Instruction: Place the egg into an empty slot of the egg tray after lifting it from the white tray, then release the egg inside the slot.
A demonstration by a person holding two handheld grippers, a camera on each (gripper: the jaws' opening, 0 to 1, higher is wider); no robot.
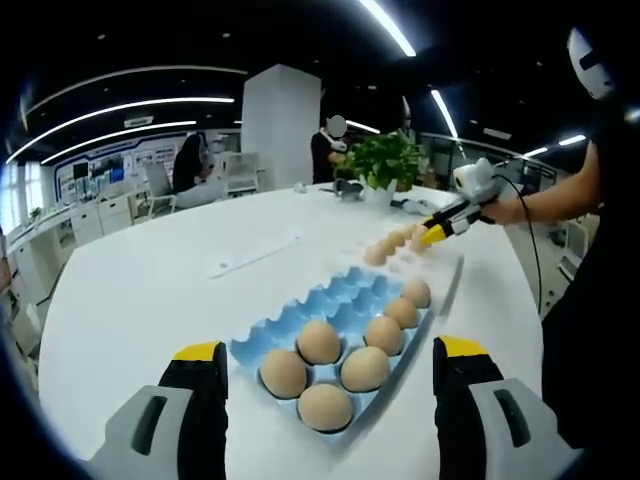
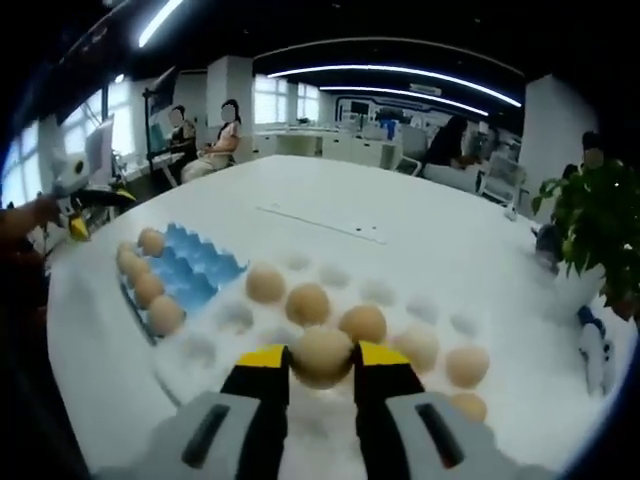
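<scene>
Egg (image 2: 322,355): clamped between the right gripper (image 2: 320,362) tips, low over the white tray (image 2: 400,300), at 6 o'clock in the right gripper view.
Blue egg tray (image 2: 190,268): at 10 o'clock of that egg; its empty slots sit at the far end.
Risk: the shell may crack if the squeeze tightens, or slip out during the carry across.
Right gripper: narrowed onto the egg.
Left gripper (image 1: 330,375): jaws wide apart, holding nothing, hovering near the blue tray's filled end.
</scene>
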